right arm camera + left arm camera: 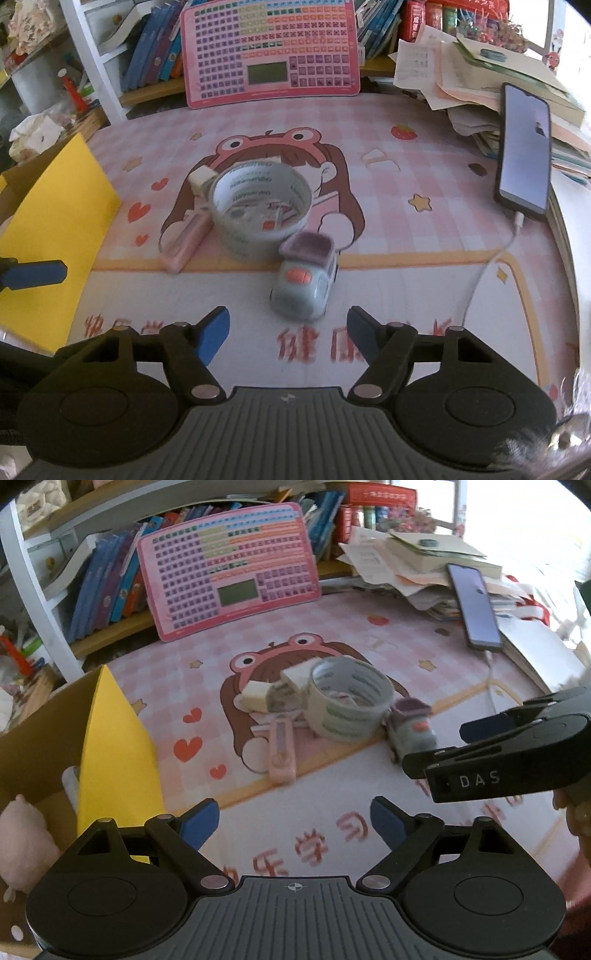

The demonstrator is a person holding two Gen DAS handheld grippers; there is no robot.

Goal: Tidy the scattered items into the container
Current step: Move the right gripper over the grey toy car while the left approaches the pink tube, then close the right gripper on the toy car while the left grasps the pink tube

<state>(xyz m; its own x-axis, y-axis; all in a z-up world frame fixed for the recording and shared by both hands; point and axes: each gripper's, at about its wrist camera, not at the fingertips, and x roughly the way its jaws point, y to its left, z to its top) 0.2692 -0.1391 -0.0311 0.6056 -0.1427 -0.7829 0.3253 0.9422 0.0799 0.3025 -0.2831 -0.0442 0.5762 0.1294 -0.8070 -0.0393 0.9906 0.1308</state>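
A roll of clear tape (260,208) stands on the pink desk mat (424,236). A grey and purple toy car (306,284) sits just in front of it, a pink utility knife (186,240) lies at its left, and a cream eraser (201,177) sits behind. The same items show in the left wrist view: tape (349,701), car (412,731), knife (281,749), eraser (255,696), white charger plug (295,675). The yellow-flapped cardboard box (110,746) stands at the left and holds a pink plush (22,845). My right gripper (288,338) is open just before the car. My left gripper (293,821) is open and empty beside the box.
A pink toy keyboard (271,51) leans on a bookshelf at the back. A phone (526,147) on its cable (495,262) rests against a pile of papers (461,70) at the right. The right gripper shows from the side in the left wrist view (461,749).
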